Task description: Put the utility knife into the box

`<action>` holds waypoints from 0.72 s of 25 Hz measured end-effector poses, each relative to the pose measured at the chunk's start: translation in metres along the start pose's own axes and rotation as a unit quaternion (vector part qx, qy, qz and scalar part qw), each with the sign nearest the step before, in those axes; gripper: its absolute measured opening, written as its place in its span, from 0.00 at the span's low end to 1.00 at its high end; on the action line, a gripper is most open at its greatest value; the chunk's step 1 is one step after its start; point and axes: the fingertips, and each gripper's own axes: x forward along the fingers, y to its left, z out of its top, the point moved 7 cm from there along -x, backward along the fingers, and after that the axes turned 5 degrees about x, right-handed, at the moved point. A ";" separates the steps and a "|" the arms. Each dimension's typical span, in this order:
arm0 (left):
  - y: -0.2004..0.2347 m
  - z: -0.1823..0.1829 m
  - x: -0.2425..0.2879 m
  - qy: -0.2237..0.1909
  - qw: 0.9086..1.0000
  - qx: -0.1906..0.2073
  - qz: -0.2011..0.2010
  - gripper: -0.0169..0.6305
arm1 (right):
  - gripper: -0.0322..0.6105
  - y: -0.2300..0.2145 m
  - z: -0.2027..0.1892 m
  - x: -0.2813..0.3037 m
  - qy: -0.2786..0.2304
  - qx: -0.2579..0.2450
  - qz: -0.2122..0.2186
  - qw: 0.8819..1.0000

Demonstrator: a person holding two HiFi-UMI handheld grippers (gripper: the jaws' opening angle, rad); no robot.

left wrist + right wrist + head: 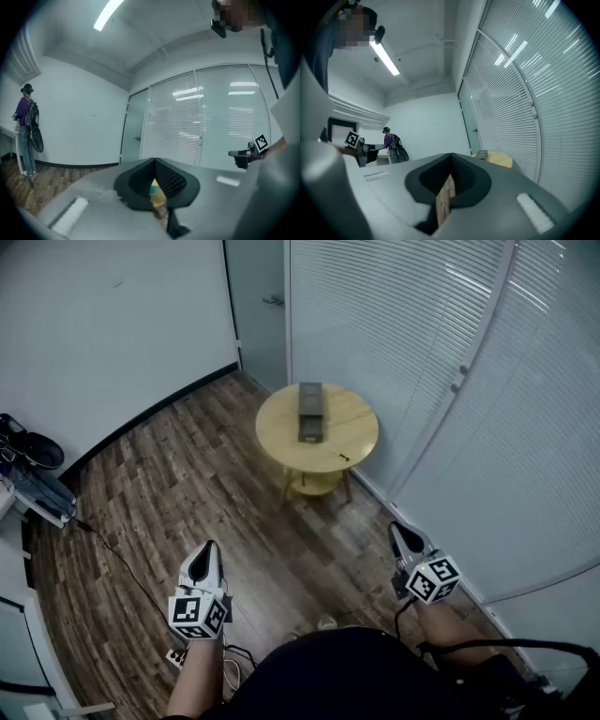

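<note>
Standing well back on the wood floor (187,484), I see the round counter (361,432) far ahead, carrying a long grey box (310,412) that runs lengthwise away from me. My left gripper (204,554) and right gripper (403,538) are level, pressed together and empty. I'd close in first, then spread one gripper over the utility knife (343,457), a dark sliver on the counter near the box. It is too small to tell its heading or long axis.

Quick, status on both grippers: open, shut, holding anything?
Left gripper: shut, nothing held.
Right gripper: shut, nothing held.
</note>
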 end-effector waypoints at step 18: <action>-0.069 0.027 0.067 0.006 0.999 0.049 -0.013 0.03 | 0.06 -0.067 -0.002 0.009 0.033 -0.023 -0.015 0.999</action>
